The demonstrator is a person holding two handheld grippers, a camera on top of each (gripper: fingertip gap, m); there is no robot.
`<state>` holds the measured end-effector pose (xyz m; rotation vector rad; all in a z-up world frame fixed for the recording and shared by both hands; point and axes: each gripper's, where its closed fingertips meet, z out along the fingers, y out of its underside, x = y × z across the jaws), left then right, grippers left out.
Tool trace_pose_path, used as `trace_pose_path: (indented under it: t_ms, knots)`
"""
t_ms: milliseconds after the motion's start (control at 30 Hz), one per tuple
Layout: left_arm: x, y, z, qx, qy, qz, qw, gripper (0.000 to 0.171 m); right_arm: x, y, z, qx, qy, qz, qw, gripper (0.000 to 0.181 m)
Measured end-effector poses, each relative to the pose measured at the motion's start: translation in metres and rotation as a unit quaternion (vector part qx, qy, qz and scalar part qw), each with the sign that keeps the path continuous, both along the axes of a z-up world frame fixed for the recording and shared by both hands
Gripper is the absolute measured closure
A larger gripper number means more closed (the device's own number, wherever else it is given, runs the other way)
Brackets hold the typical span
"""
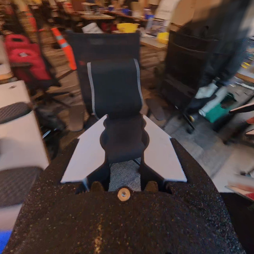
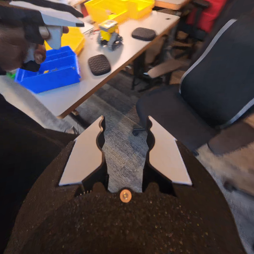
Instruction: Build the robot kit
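1. The left gripper (image 1: 124,121) is held in the air, its jaws spread wide with nothing between them, aimed at a black office chair (image 1: 115,88) with grey edging. In the right wrist view it shows at the upper left, held by a hand (image 2: 12,48).
2. The right gripper (image 2: 125,121) is likewise wide apart and empty, over grey carpet (image 2: 123,158).
3. On the tabletop (image 2: 96,82): a blue bin (image 2: 52,77) near the front edge, two black pads (image 2: 99,64), a yellow toy robot (image 2: 108,34), and yellow bins (image 2: 116,9) at the far side.
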<state>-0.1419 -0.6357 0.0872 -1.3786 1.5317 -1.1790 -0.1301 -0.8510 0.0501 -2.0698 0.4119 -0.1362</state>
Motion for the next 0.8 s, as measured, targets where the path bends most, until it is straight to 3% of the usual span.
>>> trace_pose_path:
  t_ms: [133,233,367,467,567,633,800]
  knots:
    - [-0.023,0.046,0.0,-0.019,0.009,0.139,0.99,0.128,0.052,0.072,0.015,-0.015,-0.01,0.156,0.988,0.123]
    - [-0.045,0.079,-0.012,-0.019,0.013,0.226,0.974,0.129,0.068,0.142,0.012,-0.017,-0.007,0.249,0.968,0.124]
    - [-0.071,0.134,-0.039,-0.038,0.013,0.314,0.949,0.129,0.057,0.25,0.0,-0.013,-0.029,0.354,0.935,0.126]
    - [-0.101,0.183,-0.043,-0.031,0.0,0.382,0.924,0.122,0.029,0.331,0.002,0.002,-0.034,0.417,0.908,0.123]
    - [-0.147,0.218,-0.037,-0.031,-0.011,0.482,0.875,0.113,-0.011,0.394,-0.008,-0.015,-0.023,0.504,0.863,0.113]
    - [-0.181,0.226,-0.041,-0.029,-0.005,0.551,0.834,0.11,-0.04,0.426,-0.02,-0.031,-0.033,0.578,0.815,0.102]
    - [-0.248,0.208,-0.103,-0.024,0.047,0.698,0.714,0.111,-0.112,0.472,-0.075,-0.025,-0.008,0.747,0.664,0.092]
